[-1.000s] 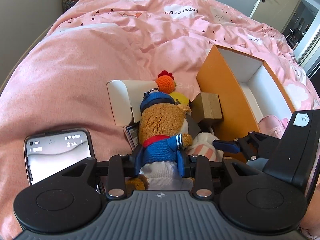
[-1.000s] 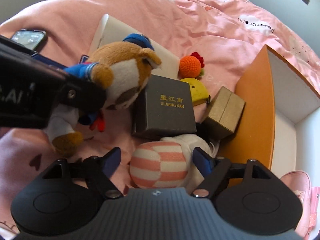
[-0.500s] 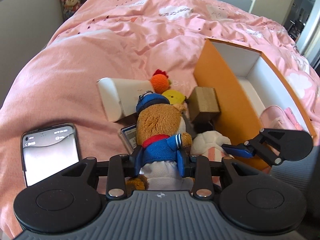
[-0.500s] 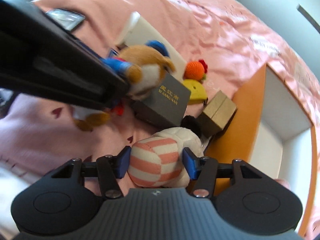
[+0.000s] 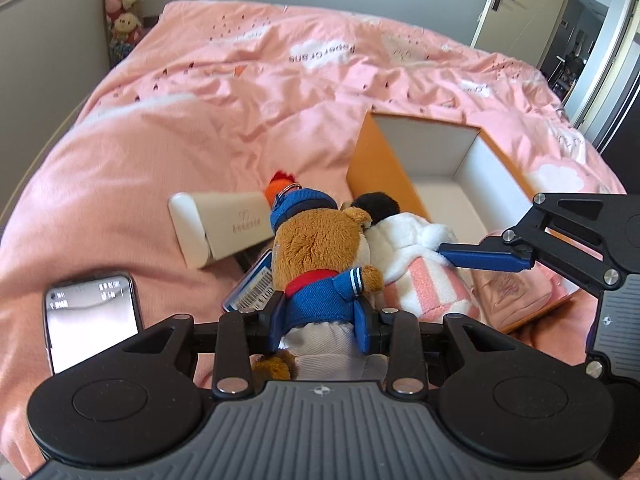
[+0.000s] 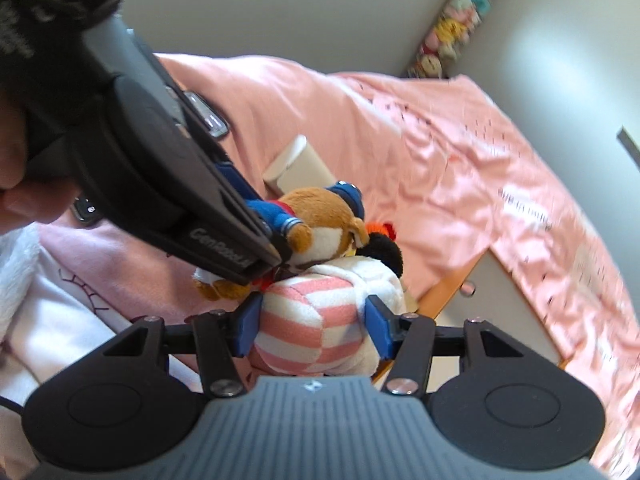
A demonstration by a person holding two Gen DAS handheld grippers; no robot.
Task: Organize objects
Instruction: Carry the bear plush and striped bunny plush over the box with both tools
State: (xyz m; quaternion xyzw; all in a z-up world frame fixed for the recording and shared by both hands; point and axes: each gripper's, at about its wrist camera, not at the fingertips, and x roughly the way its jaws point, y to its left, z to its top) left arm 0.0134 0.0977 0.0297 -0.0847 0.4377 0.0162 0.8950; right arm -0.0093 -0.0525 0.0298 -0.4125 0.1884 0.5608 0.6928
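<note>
My left tongs (image 5: pixel 318 318) grip the bear (image 5: pixel 320 248), right tongs (image 6: pixel 312 326) grip the striped doll (image 6: pixel 312 332); neither is boxed yet, box (image 5: pixel 448 148) ahead.

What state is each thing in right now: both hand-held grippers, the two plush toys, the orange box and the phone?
Left hand-held gripper: shut on the brown plush.
Right hand-held gripper: shut on the striped plush.
Brown plush: gripped at its body.
Striped plush: gripped, beside the brown one.
Orange box: open, no lid.
Phone: screen lit, face up.
</note>
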